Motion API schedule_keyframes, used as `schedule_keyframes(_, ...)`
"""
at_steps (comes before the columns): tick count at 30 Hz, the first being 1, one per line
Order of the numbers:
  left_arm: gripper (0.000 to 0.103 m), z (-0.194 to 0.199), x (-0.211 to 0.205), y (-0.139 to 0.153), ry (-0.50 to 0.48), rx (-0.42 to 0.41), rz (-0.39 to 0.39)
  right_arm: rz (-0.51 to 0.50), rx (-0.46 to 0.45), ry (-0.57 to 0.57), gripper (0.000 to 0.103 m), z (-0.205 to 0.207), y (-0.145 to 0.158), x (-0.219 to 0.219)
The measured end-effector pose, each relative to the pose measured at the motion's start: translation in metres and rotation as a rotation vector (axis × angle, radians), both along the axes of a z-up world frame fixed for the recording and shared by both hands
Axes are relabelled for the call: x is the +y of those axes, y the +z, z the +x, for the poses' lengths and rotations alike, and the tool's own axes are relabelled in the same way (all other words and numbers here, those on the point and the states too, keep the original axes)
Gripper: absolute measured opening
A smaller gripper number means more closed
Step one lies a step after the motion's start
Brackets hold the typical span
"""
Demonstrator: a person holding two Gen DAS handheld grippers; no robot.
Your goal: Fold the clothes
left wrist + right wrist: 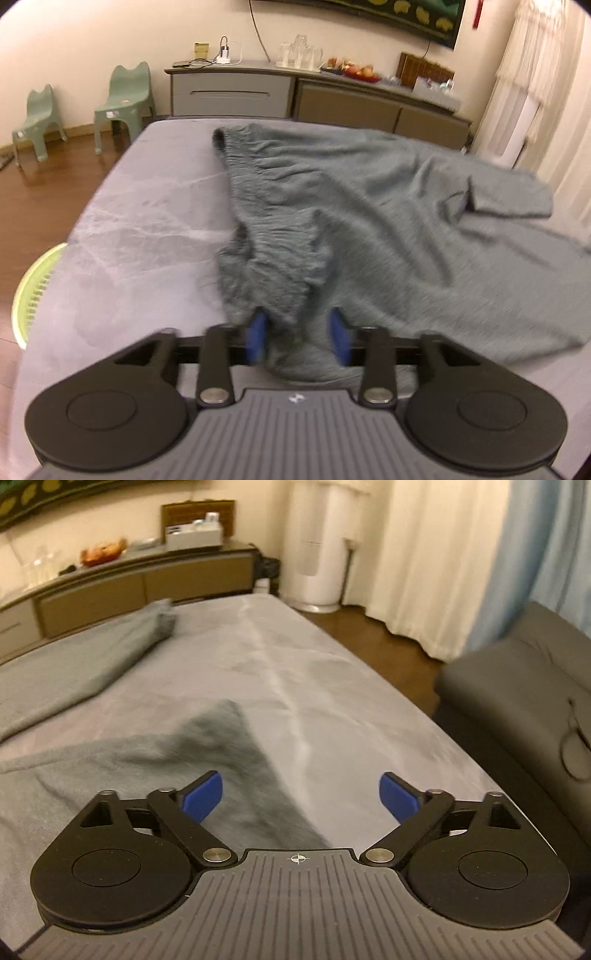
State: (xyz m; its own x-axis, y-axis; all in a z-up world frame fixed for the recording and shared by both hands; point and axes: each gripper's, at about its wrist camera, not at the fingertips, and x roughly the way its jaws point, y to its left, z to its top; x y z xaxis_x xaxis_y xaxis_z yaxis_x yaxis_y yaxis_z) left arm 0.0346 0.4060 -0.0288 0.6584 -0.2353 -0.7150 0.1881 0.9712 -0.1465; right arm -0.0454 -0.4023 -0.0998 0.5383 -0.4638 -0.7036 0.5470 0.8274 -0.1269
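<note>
Right now the left gripper [298,336] has a bunch of grey-green sweatpants [369,206] between its blue pads [256,338]; whether they actually pinch the cloth, I cannot tell. Waistband end is ruffled near it, the rest spreads across the grey bed [147,206]. Right gripper [301,797] hovers with fingers spread wide, nothing between them, above a dark blurred fold of the sweatpants [229,746]. Green laundry basket [35,291] sits beside the bed's left edge.

Left gripper [298,338] partly closed; right gripper [301,795] wide apart.
</note>
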Motion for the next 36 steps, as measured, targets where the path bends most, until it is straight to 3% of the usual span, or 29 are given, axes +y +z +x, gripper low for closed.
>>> schedule_keyframes(3,0.052,0.006,-0.008,-0.004,-0.001,0.017,-0.038,0.049,0.077,0.027,0.090,-0.013,-0.016,-0.012)
schedule_keyframes(4,0.038,0.008,-0.011,-0.006,0.010,0.026,-0.022,0.086,0.082,0.045,0.072,-0.018,-0.019,-0.015)
schedule_keyframes(5,0.015,0.010,-0.014,-0.007,0.019,0.035,-0.007,0.124,0.088,0.064,0.053,-0.023,-0.023,-0.019)
schedule_keyframes(6,0.015,0.011,-0.014,-0.007,0.022,0.037,-0.006,0.160,0.075,0.088,0.042,-0.026,-0.023,-0.022)
schedule_keyframes(7,0.013,0.008,-0.010,0.000,0.035,0.011,-0.033,0.196,0.055,0.114,0.013,-0.028,-0.021,-0.024)
schedule_keyframes(9,0.011,0.001,0.000,0.014,0.067,-0.043,-0.093,0.231,-0.046,0.147,0.006,-0.028,-0.008,-0.023)
schedule_keyframes(12,0.011,-0.025,0.044,0.036,0.172,-0.128,-0.277,0.352,-0.434,0.090,0.005,-0.057,0.033,-0.050)
schedule_keyframes(13,0.011,-0.031,0.054,0.036,0.180,-0.126,-0.298,0.346,-0.457,0.056,0.005,-0.061,0.037,-0.055)
schedule_keyframes(14,0.011,-0.033,0.055,0.031,0.185,-0.093,-0.259,0.321,-0.437,0.016,0.005,-0.063,0.036,-0.059)
schedule_keyframes(17,0.011,-0.029,0.045,0.005,0.139,0.055,-0.162,0.318,-0.238,-0.075,0.005,-0.056,0.003,-0.068)
schedule_keyframes(18,0.011,-0.029,0.035,-0.002,0.106,0.091,-0.087,0.318,-0.186,-0.077,0.005,-0.054,-0.003,-0.067)
schedule_keyframes(19,0.012,-0.029,0.026,-0.008,0.075,0.125,-0.018,0.312,-0.165,-0.081,0.005,-0.055,-0.004,-0.066)
schedule_keyframes(22,0.012,-0.036,0.018,-0.007,0.044,0.145,0.037,0.289,-0.136,-0.094,0.005,-0.060,-0.001,-0.065)
schedule_keyframes(24,0.013,-0.041,0.009,-0.005,0.024,0.156,0.131,0.267,-0.108,-0.098,0.006,-0.061,0.000,-0.064)
schedule_keyframes(25,0.016,-0.042,0.005,-0.007,0.026,0.166,0.185,0.250,-0.086,-0.097,0.011,-0.059,-0.002,-0.063)
schedule_keyframes(26,0.022,-0.043,0.002,-0.009,0.035,0.174,0.238,0.233,-0.063,-0.096,0.021,-0.058,-0.003,-0.063)
schedule_keyframes(28,0.025,-0.046,0.007,-0.004,0.107,0.151,0.294,0.091,-0.064,-0.154,0.039,-0.058,0.009,-0.061)
schedule_keyframes(30,0.030,-0.053,0.021,0.013,0.179,0.099,0.242,-0.061,-0.102,-0.213,0.050,-0.062,0.028,-0.057)
schedule_keyframes(31,0.041,-0.056,0.028,0.023,0.221,0.061,0.214,-0.097,-0.152,-0.218,0.060,-0.064,0.038,-0.053)
schedule_keyframes(32,0.046,-0.059,0.035,0.033,0.262,0.023,0.186,-0.121,-0.203,-0.216,0.061,-0.065,0.048,-0.048)
schedule_keyframes(34,0.047,-0.053,0.044,0.051,0.309,-0.040,0.128,-0.081,-0.229,-0.110,0.062,-0.041,0.057,-0.036)
schedule_keyframes(36,0.055,-0.025,0.045,0.065,0.308,-0.069,0.082,-0.020,-0.230,0.023,0.070,-0.007,0.061,-0.023)
